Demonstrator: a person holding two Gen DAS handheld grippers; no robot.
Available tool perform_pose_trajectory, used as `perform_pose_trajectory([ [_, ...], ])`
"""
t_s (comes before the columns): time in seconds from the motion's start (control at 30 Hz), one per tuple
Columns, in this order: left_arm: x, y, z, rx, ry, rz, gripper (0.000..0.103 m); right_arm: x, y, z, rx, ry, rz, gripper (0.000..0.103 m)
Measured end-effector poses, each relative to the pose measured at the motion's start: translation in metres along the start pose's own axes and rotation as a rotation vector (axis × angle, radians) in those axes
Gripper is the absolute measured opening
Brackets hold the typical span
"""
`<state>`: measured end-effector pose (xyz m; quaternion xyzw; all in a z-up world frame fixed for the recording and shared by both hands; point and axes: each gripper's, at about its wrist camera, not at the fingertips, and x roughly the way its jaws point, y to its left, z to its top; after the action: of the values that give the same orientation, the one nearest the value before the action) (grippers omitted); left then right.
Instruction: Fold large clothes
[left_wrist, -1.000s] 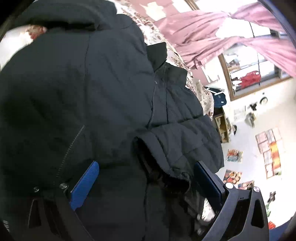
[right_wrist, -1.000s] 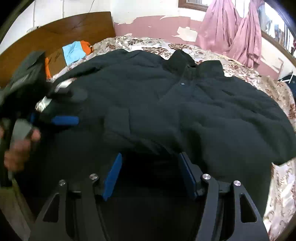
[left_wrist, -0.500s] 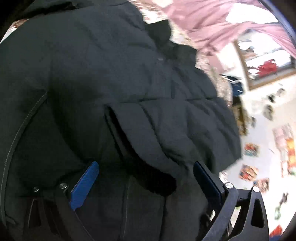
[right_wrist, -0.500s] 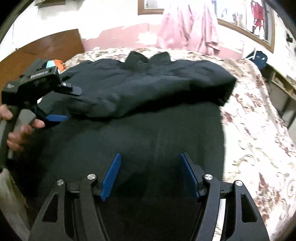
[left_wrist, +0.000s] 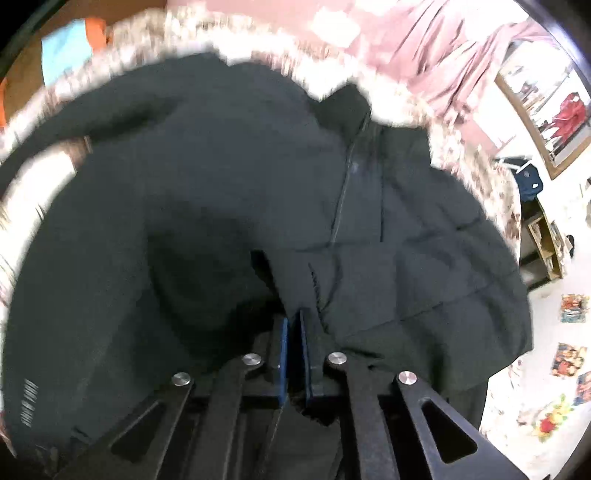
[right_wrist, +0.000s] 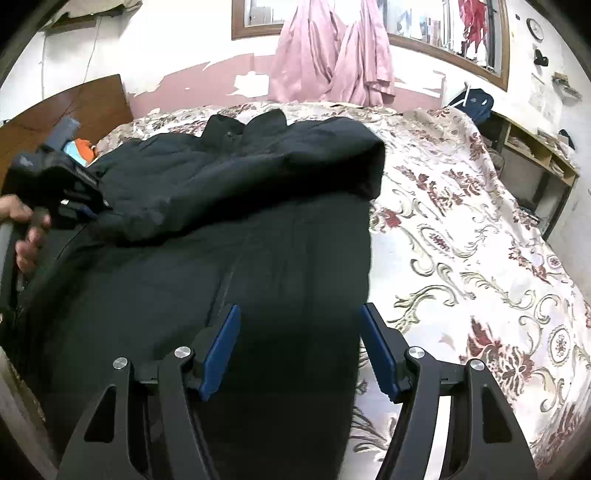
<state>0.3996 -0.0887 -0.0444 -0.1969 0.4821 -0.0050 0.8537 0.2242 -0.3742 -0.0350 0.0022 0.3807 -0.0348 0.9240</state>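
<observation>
Matt black quilted cloth for the jacket (right_wrist: 229, 192); smooth printed floral cloth on the bedspread (right_wrist: 480, 236); glossy brown wood for the headboard (right_wrist: 74, 107), upper left.

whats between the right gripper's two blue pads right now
Only the dark jacket's flat lower part, lying under the open right gripper, not pinched; this shows in the right wrist view.

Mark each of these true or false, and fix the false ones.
1. The left claw is shut on a fold of the dark jacket. True; it has just closed.
2. The right claw grips the jacket's collar. False: it is open above the jacket's lower part.
3. The jacket lies on a floral bedspread. True.
4. The curtain by the window is green. False: it is pink.
5. The jacket is white. False: it is dark.
</observation>
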Motion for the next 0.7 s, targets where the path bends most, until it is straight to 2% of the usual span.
perform_pose_trajectory([
  [0.17, -0.064, -0.019, 0.036, 0.115, -0.245, 0.033, 0.004, 0.005, -0.009, 0.013, 0.029, -0.012, -0.009, 0.061],
  [0.27, -0.091, -0.024, 0.064, 0.162, -0.345, 0.050, 0.004, 0.008, -0.017, 0.035, 0.067, -0.038, 0.001, 0.061],
  [0.37, -0.106, -0.017, 0.086, 0.196, -0.409, 0.097, 0.004, 0.013, -0.027, 0.059, 0.135, -0.079, 0.084, 0.061],
  [0.4, -0.108, -0.013, 0.091, 0.198, -0.422, 0.110, 0.004, 0.018, -0.030, 0.070, 0.158, -0.099, 0.123, 0.061],
  [0.5, -0.108, 0.002, 0.109, 0.194, -0.452, 0.160, 0.004, 0.034, -0.029, 0.093, 0.169, -0.134, 0.142, 0.061],
  [0.57, -0.098, 0.014, 0.120, 0.206, -0.445, 0.189, 0.005, 0.052, -0.020, 0.113, 0.151, -0.153, 0.155, 0.061],
  [0.7, -0.059, 0.027, 0.122, 0.238, -0.406, 0.240, 0.005, 0.110, 0.002, 0.147, 0.134, -0.105, 0.241, 0.060],
])
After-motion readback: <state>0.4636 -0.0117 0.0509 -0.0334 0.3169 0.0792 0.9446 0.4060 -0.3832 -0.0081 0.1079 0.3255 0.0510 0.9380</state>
